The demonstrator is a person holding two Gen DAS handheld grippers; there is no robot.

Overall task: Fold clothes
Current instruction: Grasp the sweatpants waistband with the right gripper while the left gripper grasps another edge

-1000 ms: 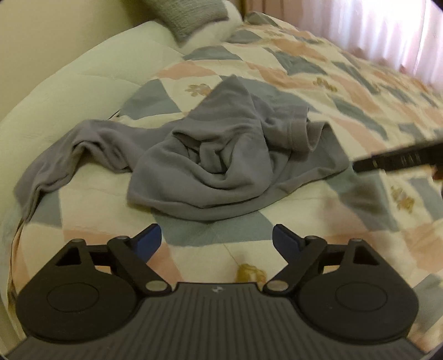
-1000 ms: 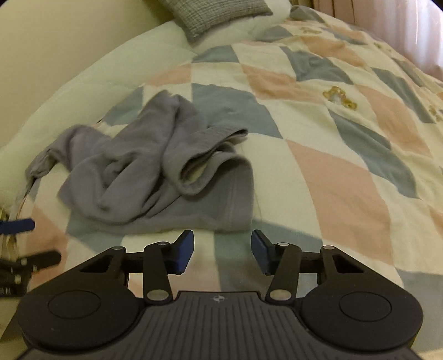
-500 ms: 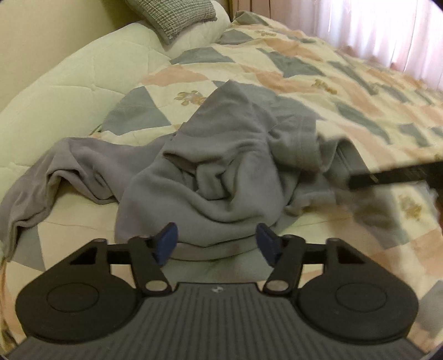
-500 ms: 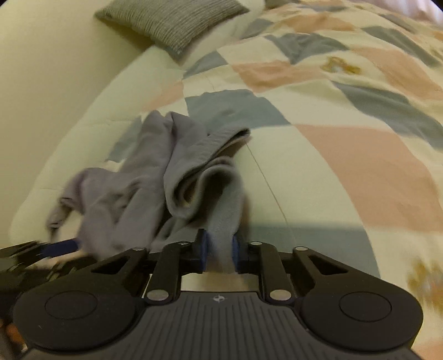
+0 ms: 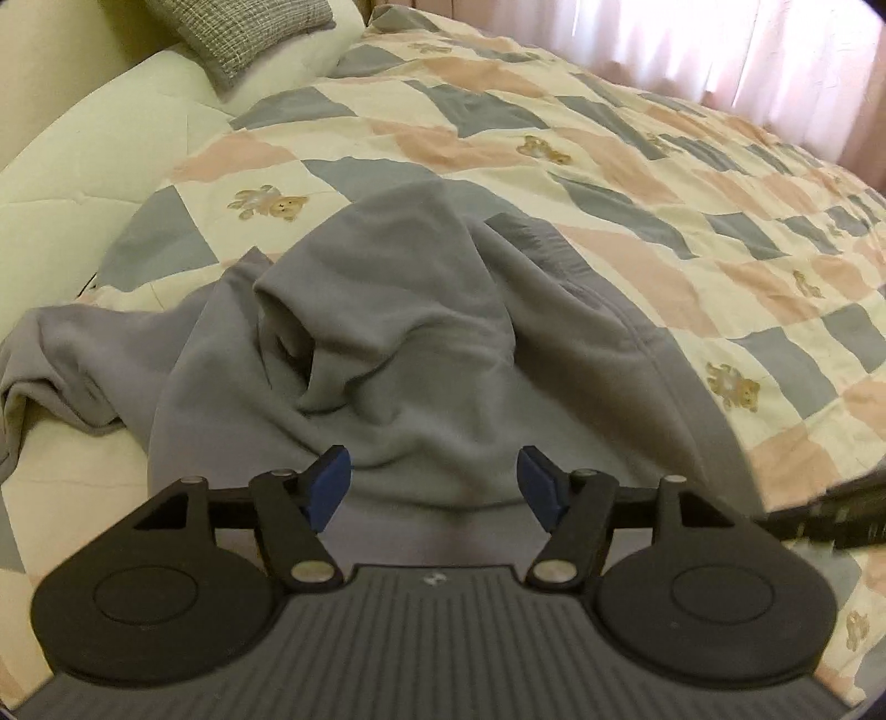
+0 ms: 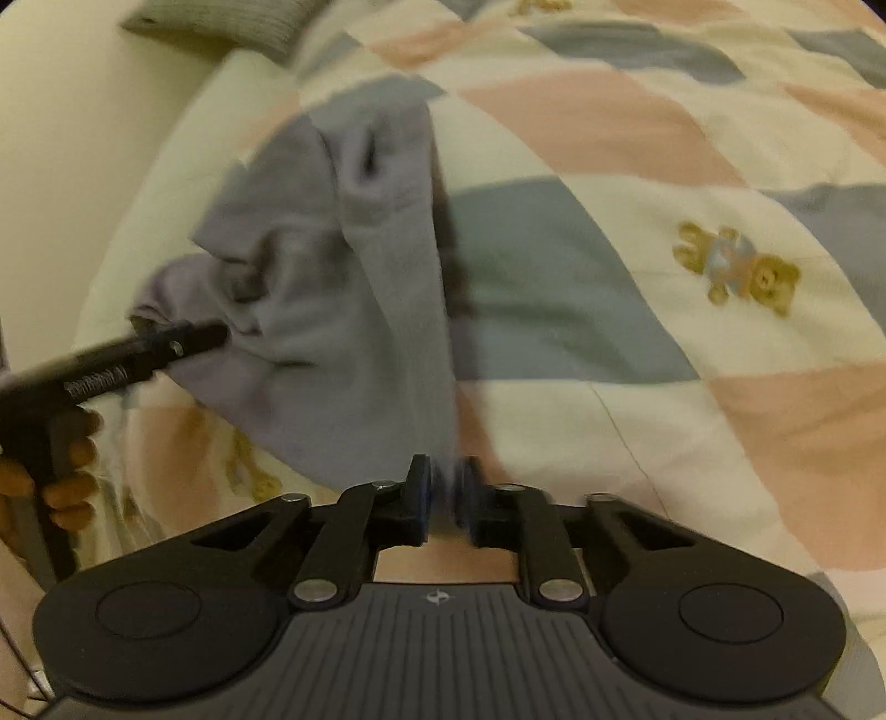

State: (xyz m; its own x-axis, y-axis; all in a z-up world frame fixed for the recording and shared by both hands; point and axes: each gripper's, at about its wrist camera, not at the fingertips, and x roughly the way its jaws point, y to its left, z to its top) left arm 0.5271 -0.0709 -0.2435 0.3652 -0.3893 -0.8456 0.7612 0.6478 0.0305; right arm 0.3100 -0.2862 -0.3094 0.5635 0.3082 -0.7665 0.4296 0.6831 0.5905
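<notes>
1. Both grippers first: the left gripper [image 5: 434, 487] has its blue pads spread wide with nothing between them, hovering over the near edge of the cloth. Right gripper [image 6: 443, 493] is pressed together, pinching an edge of the grey garment [image 5: 398, 354], which stretches up and away from the pads toward 11 o'clock in the right wrist view.
2. Biggest thing around is the patchwork quilt [image 5: 637, 183], cream, pink and grey-blue squares with little teddy bears stitched on, covering the bed.
3. Pale quilted bed edge [image 5: 83, 160] runs along 9 to 11 o'clock in the left wrist view.
4. That grey garment sits crumpled on the quilt dead centre in the left wrist view, a sleeve-like part trailing off to 9 o'clock. Pretty blurry in the right wrist view.
5. Curtain [image 5: 720, 50] glowing at 1 o'clock.
6. Checked grey pillow [image 5: 243, 27] up at 11 o'clock.
7. Left hand [image 6: 55, 471] shows at 8 o'clock in the right wrist view, fingers wrapped round the handle of its gripper, whose tip reaches the cloth.
</notes>
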